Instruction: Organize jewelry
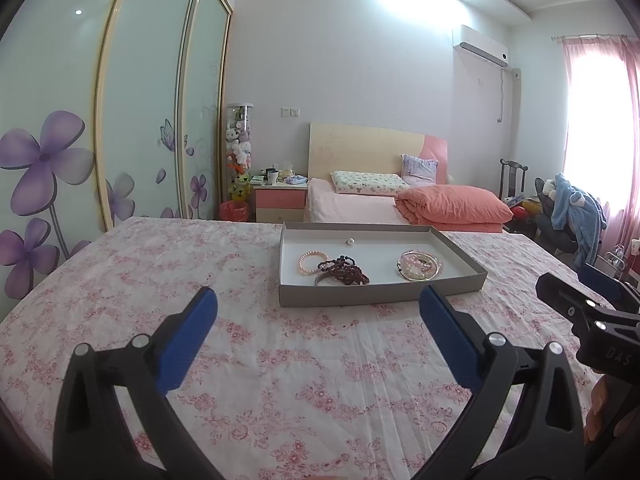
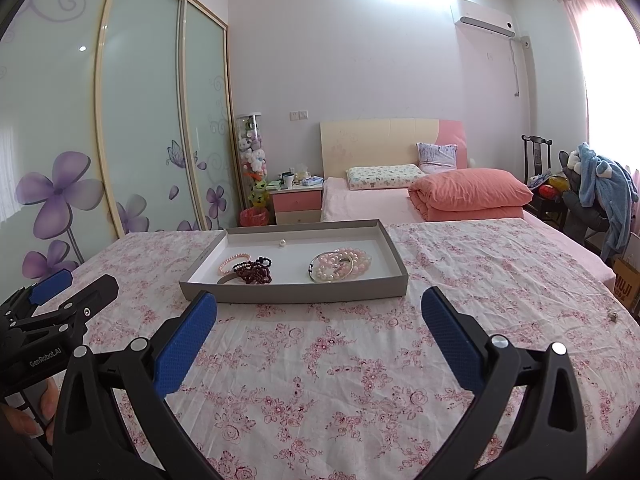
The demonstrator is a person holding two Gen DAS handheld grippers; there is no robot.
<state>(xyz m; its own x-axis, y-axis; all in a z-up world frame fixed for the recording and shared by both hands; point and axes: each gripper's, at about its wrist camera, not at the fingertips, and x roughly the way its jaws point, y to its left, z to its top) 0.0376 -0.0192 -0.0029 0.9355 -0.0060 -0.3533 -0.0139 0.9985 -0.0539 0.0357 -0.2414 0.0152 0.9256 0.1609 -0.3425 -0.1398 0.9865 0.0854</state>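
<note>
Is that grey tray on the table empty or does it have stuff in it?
Not empty: the grey tray holds a pink bead bracelet, dark red beads and one loose pearl.

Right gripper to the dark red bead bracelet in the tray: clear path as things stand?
Probably yes. The right gripper is open and empty, short of the tray. The dark red bead bracelet lies uncovered on top near the low front wall.

One grey tray (image 2: 296, 291) is sitting on the floral cloth, holding one pink bead bracelet (image 2: 234, 261), one dark red bead strand (image 2: 253, 271), one loose pearl (image 2: 282, 243) and one pale bracelet cluster (image 2: 340, 266), its pieces uncountable.
</note>
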